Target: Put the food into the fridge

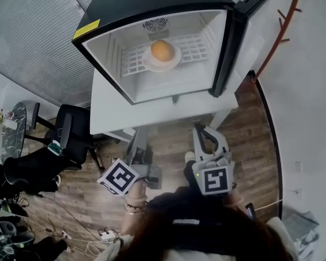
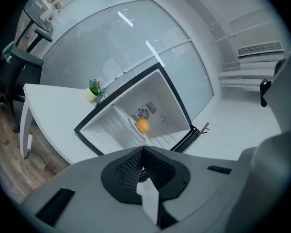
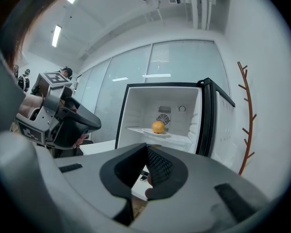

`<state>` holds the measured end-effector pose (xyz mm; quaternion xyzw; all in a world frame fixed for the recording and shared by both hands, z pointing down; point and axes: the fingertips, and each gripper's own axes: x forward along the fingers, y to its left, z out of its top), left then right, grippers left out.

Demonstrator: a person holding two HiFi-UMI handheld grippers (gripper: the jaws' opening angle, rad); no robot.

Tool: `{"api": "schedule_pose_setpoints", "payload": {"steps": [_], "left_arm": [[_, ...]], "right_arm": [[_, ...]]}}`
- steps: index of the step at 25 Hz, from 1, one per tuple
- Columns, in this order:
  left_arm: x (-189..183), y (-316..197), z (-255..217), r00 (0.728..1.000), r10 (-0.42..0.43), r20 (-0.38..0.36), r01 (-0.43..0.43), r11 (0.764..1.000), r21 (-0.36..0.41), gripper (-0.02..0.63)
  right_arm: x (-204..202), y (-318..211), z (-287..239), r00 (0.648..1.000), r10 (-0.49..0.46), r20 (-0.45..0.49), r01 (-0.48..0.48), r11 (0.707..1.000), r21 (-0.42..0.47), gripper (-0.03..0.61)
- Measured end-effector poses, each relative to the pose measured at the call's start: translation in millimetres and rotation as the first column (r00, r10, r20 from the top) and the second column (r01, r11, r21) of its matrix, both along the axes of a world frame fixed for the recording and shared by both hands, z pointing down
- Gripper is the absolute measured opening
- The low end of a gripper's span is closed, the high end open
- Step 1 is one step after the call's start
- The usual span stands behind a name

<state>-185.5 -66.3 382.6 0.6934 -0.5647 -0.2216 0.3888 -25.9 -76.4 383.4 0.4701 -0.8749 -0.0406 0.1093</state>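
A black mini fridge (image 1: pixel 152 10) stands on a white table (image 1: pixel 114 113) with its door (image 1: pixel 236 42) swung open to the right. Inside, an orange (image 1: pixel 162 50) rests on a white plate (image 1: pixel 152 64) on the wire shelf; the same orange (image 2: pixel 142 125) (image 3: pixel 158 126) shows in both gripper views. My left gripper (image 1: pixel 137 139) (image 2: pixel 143 149) hangs in front of the table, well short of the fridge, shut and empty. Beside it my right gripper (image 1: pixel 200 128) (image 3: pixel 146 148) is also drawn back, jaws together with nothing in them.
A small potted plant (image 2: pixel 93 90) sits on the table left of the fridge. A black office chair (image 1: pixel 70 129) stands at the left. Cables (image 1: pixel 98 235) lie on the wooden floor. A red branch-shaped coat stand (image 3: pixel 247 115) is right of the fridge door.
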Motion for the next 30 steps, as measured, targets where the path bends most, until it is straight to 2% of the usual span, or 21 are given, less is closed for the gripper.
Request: {"api": "schedule_pose_setpoints", "payload": {"steps": [4, 8, 13, 30], "left_arm": [[-3, 19, -3, 0.997, -0.006, 0.080, 0.005, 1.000, 0.007, -0.008], [1, 32, -5, 0.993, 0.002, 0.119, -0.004, 1.000, 0.014, -0.008], [7, 51, -7, 0.979, 0.016, 0.205, -0.022, 0.999, 0.026, -0.008], [13, 113, -2, 0.972, 0.011, 0.233, -0.020, 0.999, 0.036, -0.008]], "right_arm": [[-4, 16, 0, 1.000, -0.008, 0.003, 0.008, 1.000, -0.004, 0.003], [-4, 30, -2, 1.000, -0.005, 0.002, 0.005, 1.000, 0.002, 0.003], [0, 47, -6, 1.000, 0.004, 0.001, -0.004, 1.000, 0.006, 0.003], [8, 103, -23, 0.999, 0.021, -0.034, -0.019, 0.996, 0.083, 0.003]]}}
